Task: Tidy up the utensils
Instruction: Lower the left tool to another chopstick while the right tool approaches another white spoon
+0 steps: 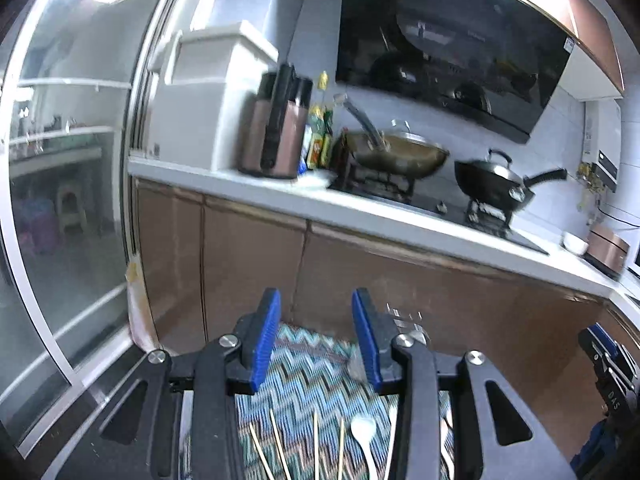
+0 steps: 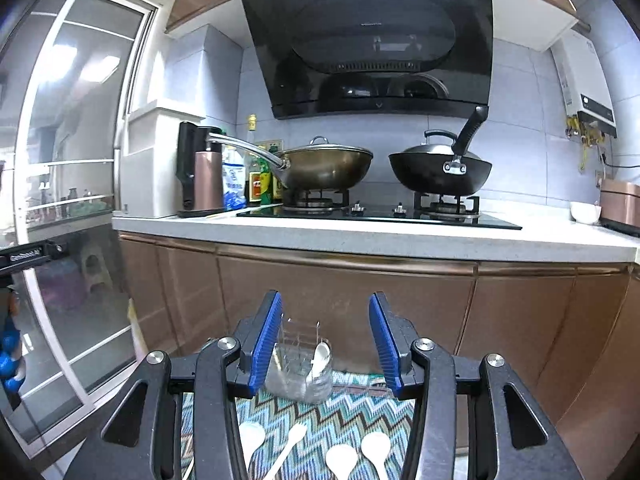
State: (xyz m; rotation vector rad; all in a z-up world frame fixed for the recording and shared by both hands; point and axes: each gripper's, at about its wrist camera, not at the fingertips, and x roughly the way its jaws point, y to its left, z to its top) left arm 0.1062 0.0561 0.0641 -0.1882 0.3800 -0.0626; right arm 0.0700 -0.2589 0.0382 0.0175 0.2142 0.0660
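My left gripper (image 1: 316, 296) is open and empty, raised above a zigzag-patterned cloth (image 1: 312, 368). Several wooden chopsticks (image 1: 280, 448) and a white spoon (image 1: 364, 428) lie on the cloth below it. My right gripper (image 2: 326, 296) is also open with nothing between its pads. Beyond and below it stands a clear utensil holder (image 2: 294, 376) with one white spoon (image 2: 321, 354) upright inside. More white spoons (image 2: 342, 460) lie on the cloth (image 2: 344, 412) near the bottom edge. The right gripper's side (image 1: 608, 360) shows at the right of the left wrist view.
A white countertop (image 2: 360, 236) over brown cabinets carries a gas hob with a steel wok (image 2: 324, 166) and a black wok (image 2: 440, 172). Bottles and a black-and-copper appliance (image 2: 200, 168) stand at its left. A glass sliding door (image 1: 60, 200) closes the left side. A gloved hand (image 2: 8, 360) shows at left.
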